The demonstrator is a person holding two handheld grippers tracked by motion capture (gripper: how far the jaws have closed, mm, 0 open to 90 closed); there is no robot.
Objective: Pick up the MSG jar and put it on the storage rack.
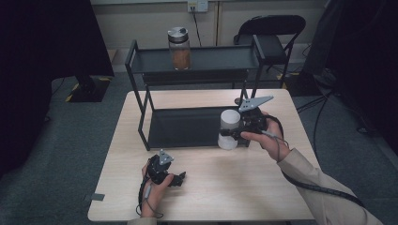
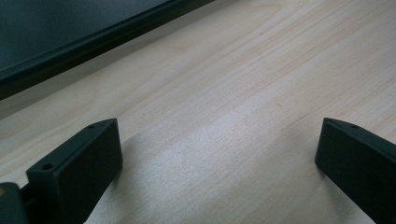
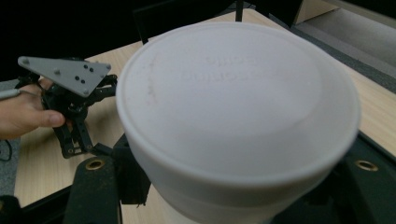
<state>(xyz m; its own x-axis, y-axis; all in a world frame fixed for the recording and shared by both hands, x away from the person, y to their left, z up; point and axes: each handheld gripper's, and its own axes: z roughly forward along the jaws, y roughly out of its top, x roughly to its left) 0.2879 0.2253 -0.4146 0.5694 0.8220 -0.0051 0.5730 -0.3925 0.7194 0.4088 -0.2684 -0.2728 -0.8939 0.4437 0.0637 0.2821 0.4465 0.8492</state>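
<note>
Right gripper view shows the white jar's point(image 3: 238, 116) lid, clamped in right gripper point(image 3: 233, 186); left gripper point(image 2: 217, 163) gapes empty

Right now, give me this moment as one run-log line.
right tongs: shut on white container, held above table by rack's lower shelf | left tongs: open, empty | jar: top shelf

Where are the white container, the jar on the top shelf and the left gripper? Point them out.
white container point(image 3: 238, 107): right gripper view, its lid top.
jar point(image 1: 180, 55): high view, its glass body.
left gripper point(image 1: 181, 178): high view, between its jaw tips.
</note>
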